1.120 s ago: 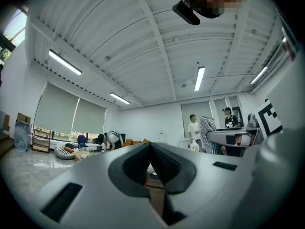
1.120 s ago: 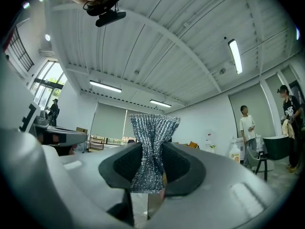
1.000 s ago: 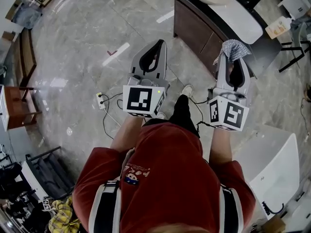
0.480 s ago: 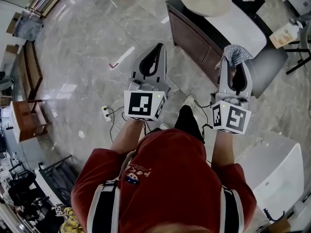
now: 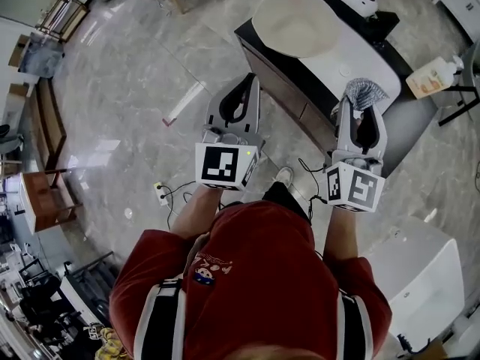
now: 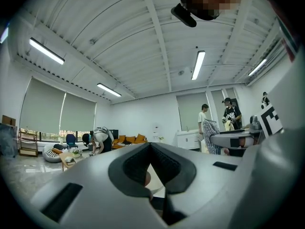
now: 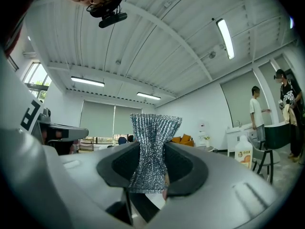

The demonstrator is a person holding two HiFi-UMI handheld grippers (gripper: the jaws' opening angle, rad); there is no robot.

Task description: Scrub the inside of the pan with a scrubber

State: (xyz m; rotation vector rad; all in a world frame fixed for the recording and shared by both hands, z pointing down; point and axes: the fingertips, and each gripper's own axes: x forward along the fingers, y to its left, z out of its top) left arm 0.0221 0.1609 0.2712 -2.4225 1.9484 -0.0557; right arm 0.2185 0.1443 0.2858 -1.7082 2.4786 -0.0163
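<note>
Grippers: 2, both held out ahead of the person's chest, near side of the pan, not touching it.
Left gripper [image 6: 150, 145]: fingers pressed together at the tips, nothing btw them. Sits left of the pan's centre and well apart from it.
Right gripper [image 7: 151, 151]: fingers pinching the scrubber at its waist. Sits right of the pan's centre and over the worktop's near edge in head view.
Scrubber [image 5: 365, 88]: 1, silvery mesh, upright btw the right fingers. It is squeezed narrow at the grip and fans out above the tips, well apart from the pan.
Pan [image 5: 296, 25]: 1, round, pale cream inside, lying flat on the worktop beyond both grippers.
Worktop [image 5: 352, 55]: 1, white top over a dark cabinet front. The pan sits toward its left end.
Soap bottle [image 5: 430, 77]: 1, pale w/ pump top, well right of the pan. Can't tell what it stands on.
Marker cubes: 2, one per gripper, both nearer the person than the pan.
Others in room (left gripper view): 3 – 1 bent-over person [image 6: 96, 138] and 2 standing people [image 6: 205, 120].
Floor [image 5: 135, 88]: grey, glossy, left of the pan's worktop.
</note>
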